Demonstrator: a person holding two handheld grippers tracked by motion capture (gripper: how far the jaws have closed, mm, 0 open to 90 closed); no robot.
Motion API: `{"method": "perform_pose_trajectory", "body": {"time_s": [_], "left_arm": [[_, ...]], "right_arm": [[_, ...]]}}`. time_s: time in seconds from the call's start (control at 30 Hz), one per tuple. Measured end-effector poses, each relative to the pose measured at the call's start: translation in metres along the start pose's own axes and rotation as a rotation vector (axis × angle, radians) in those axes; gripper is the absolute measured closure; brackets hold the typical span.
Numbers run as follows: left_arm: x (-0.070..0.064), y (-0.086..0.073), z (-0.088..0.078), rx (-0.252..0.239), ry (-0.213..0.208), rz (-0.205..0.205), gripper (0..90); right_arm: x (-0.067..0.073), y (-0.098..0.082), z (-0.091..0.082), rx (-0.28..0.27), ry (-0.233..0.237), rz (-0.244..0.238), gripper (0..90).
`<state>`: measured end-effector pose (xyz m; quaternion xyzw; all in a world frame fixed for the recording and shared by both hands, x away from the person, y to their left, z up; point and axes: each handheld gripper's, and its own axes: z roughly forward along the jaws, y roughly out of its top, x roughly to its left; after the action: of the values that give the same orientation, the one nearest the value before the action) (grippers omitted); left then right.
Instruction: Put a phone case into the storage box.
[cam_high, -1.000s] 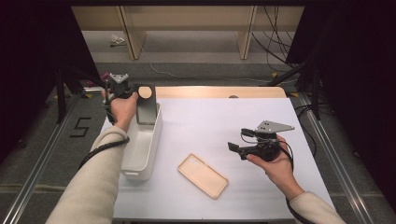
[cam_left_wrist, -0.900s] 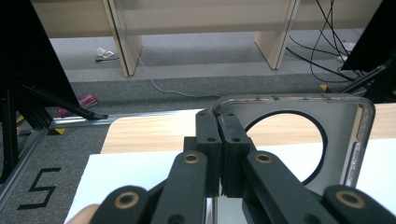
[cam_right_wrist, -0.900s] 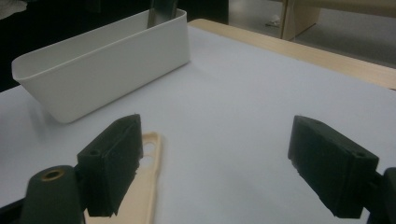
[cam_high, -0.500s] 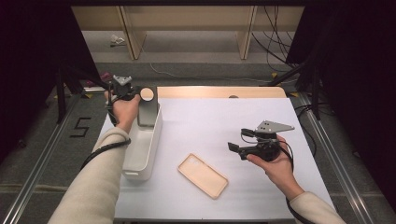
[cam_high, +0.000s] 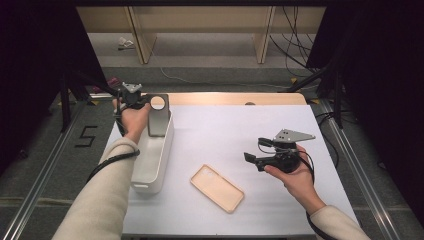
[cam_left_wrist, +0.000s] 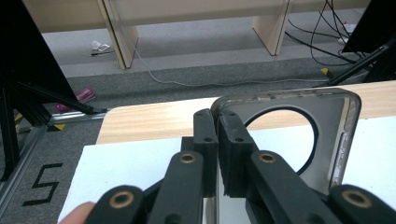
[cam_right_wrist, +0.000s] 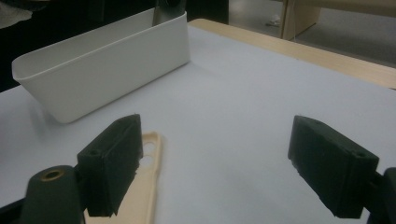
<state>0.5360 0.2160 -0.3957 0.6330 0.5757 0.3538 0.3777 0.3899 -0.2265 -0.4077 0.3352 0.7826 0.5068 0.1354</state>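
A grey phone case with a round camera hole stands upright over the far end of the white bin. My left gripper is shut on its left edge. In the left gripper view the pads press the case edge between them; the jaws have just been opening a little, with the case still held. A beige phone case lies flat on the white table mat. My right gripper hovers to its right, open, nothing between its jaws. The beige case lies under its left jaw.
The white bin runs along the table's left side. A wooden table edge borders the far side. Beyond it are a grey floor, cables and shelf legs. Black frame posts stand at both sides.
The left hand with the grey case has shifted slightly to the right over the bin's far end. The right hand and the beige case have not moved.
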Motion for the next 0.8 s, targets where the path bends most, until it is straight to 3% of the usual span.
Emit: {"method": "perform_pose_trajectory", "body": {"time_s": [0.43, 0.67, 0.8], "left_arm": [[-0.0001, 0.0004, 0.002, 0.004, -0.013, 0.039, 76.7], [-0.0003, -0.0007, 0.0012, 0.014, -0.027, 0.034, 60.6], [-0.0009, -0.0006, -0.0051, -0.007, -0.051, 0.027, 52.4]], "right_arm": [[0.0002, 0.0001, 0.0001, -0.001, 0.0, -0.002, 18.7], [0.0, 0.0, 0.0001, 0.001, -0.001, 0.0, 18.7], [0.0, -0.0002, 0.0003, 0.001, -0.001, 0.002, 18.6]]}}
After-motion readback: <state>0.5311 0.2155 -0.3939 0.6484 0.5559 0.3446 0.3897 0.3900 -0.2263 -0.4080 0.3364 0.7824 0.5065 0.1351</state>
